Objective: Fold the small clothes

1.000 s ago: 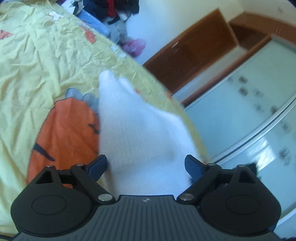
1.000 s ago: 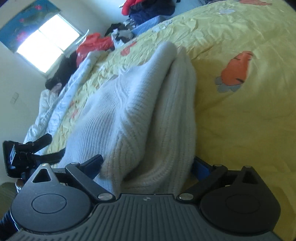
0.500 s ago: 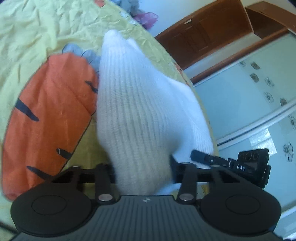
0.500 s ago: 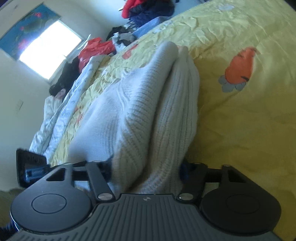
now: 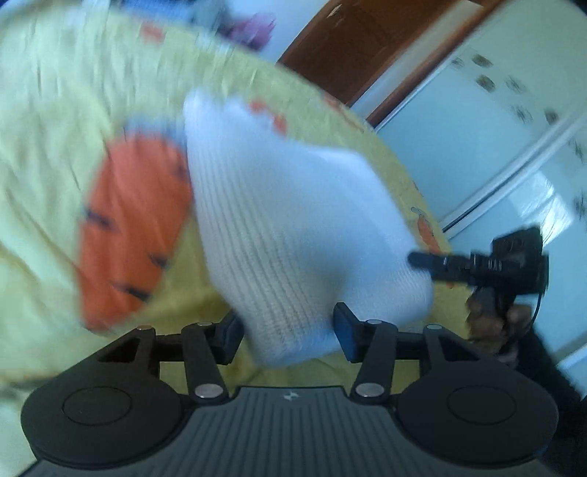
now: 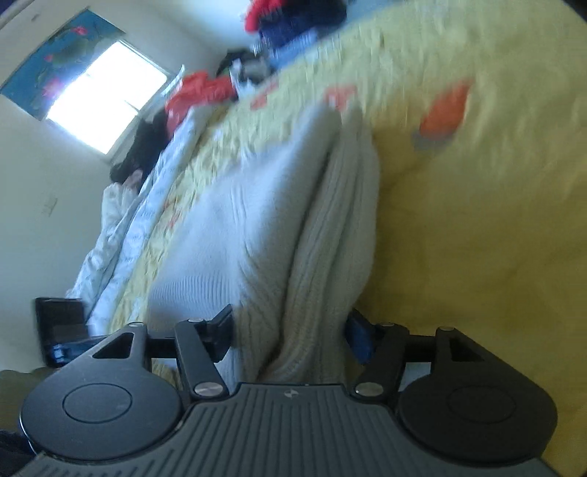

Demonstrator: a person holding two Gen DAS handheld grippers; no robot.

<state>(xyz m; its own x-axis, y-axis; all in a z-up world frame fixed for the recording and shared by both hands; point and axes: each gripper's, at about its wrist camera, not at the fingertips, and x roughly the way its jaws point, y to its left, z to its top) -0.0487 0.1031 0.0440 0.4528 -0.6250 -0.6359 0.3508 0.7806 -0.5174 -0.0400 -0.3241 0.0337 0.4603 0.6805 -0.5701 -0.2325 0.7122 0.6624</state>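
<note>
A white ribbed knit garment (image 5: 286, 220) lies folded lengthwise on a yellow bed sheet (image 5: 55, 146) printed with orange carrots. The near end of the garment fills my left gripper (image 5: 286, 332), touching both pads; the jaws are opening slightly. In the right wrist view the same knit (image 6: 256, 238) runs away from me as a thick doubled roll. Its near end sits between the pads of my right gripper (image 6: 290, 330), whose jaws are also opening slightly. The right gripper (image 5: 477, 264), held by a hand, shows at the garment's far corner in the left wrist view. Both views are motion-blurred.
A big orange carrot print (image 5: 132, 227) lies left of the garment. A heap of clothes (image 6: 293, 22) and a red garment (image 6: 198, 91) sit at the far end of the bed. A white quilt (image 6: 121, 227) is bunched along its side. A wooden door (image 5: 348, 47) and pale wardrobe doors (image 5: 513, 128) stand beyond.
Both grippers went from wide open to closed on the knit's near end, then widened a little. Both hands have risen and shifted, lifting that end; the views are now blurred.
</note>
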